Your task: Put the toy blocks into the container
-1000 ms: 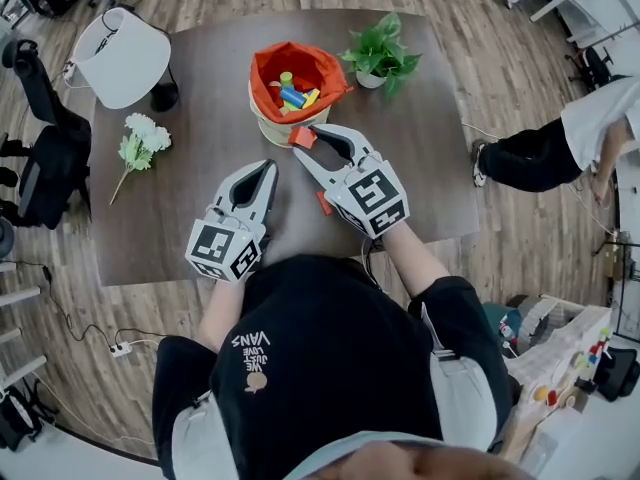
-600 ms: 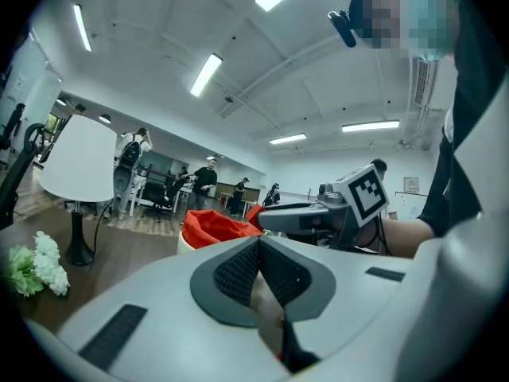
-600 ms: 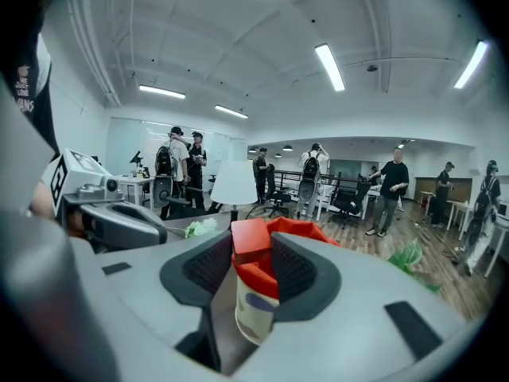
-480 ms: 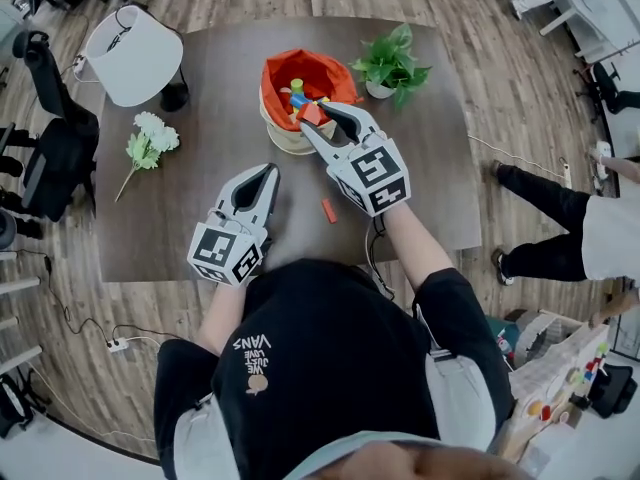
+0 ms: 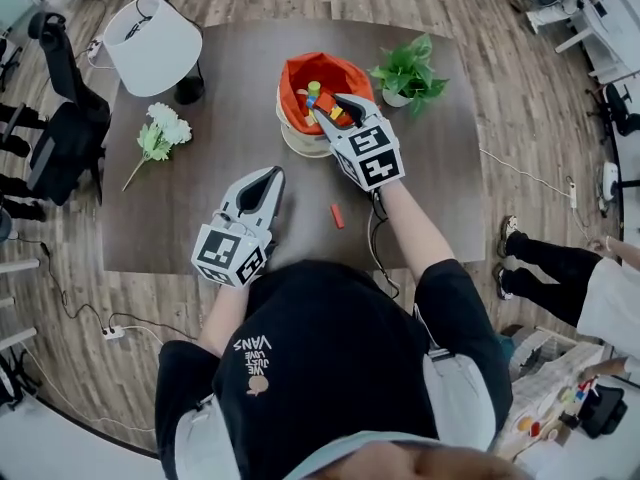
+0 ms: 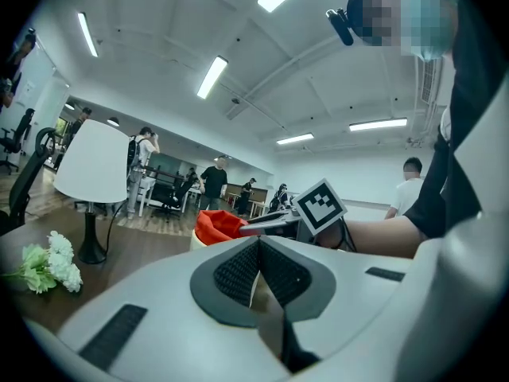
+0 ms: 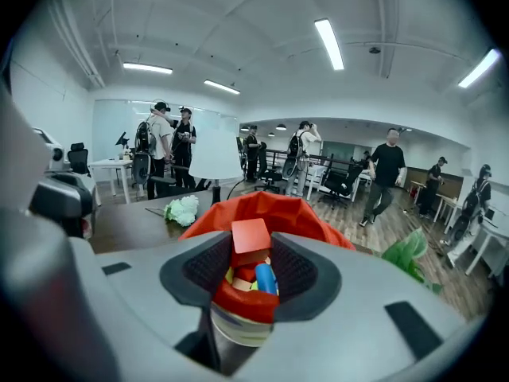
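A red toy block (image 7: 250, 241) is pinched between the pads of my right gripper (image 7: 251, 251), which is shut on it. The gripper hangs over the mouth of the orange-lined container (image 5: 298, 69), tilted downward. Several coloured blocks, among them a blue one (image 7: 265, 278), lie inside. In the head view the right gripper (image 5: 328, 109) reaches over the container's near rim. Another small red block (image 5: 337, 215) lies on the table between the two arms. My left gripper (image 5: 272, 175) rests low near the front of the table, shut with nothing in it, and the left gripper view shows its pads (image 6: 238, 270) meeting at the tips.
The dark table (image 5: 230, 118) also carries a white lamp (image 5: 152, 43) at the back left, white flowers (image 5: 160, 133) on the left and a potted plant (image 5: 408, 71) right of the container. A black chair (image 5: 60, 128) stands off the table's left edge. People stand in the room behind.
My right gripper carried the red block from in front of the container up and over its opening. The left gripper stayed where it was.
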The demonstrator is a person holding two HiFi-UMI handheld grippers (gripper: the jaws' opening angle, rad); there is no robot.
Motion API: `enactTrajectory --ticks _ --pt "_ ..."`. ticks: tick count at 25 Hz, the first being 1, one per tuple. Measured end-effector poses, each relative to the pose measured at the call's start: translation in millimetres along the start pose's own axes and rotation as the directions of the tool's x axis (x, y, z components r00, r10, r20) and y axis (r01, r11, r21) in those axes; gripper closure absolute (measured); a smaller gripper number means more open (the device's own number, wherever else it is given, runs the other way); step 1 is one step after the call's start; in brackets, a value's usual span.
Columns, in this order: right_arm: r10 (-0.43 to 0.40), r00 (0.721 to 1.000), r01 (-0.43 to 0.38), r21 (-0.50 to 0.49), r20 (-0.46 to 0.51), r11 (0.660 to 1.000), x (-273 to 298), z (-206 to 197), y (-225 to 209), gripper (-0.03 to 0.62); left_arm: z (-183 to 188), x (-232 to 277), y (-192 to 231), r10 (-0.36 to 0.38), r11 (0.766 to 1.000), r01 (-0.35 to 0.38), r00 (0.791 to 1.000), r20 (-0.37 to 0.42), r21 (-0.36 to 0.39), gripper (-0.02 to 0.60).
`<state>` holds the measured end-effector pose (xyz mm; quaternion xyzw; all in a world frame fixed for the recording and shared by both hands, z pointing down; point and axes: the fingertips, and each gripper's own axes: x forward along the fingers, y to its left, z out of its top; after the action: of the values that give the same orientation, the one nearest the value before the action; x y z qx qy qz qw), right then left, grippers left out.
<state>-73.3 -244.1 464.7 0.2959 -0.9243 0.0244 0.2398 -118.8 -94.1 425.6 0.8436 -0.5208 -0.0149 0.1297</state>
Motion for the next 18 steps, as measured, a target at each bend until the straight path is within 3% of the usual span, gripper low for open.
enactTrajectory --ticks 5,18 --pt "-0.014 0.999 0.015 0.025 -0.037 1.000 9.9 -8.1 -1.2 0.430 -1.3 -0.5 2.7 0.006 1.000 -0.006 1.000 -0.002 -0.005 0.571" --pt "-0.017 1.000 0.017 0.028 -0.023 0.999 8.1 -7.8 -1.0 0.431 -2.4 0.0 1.6 0.001 1.000 -0.001 1.000 -0.003 -0.005 0.571"
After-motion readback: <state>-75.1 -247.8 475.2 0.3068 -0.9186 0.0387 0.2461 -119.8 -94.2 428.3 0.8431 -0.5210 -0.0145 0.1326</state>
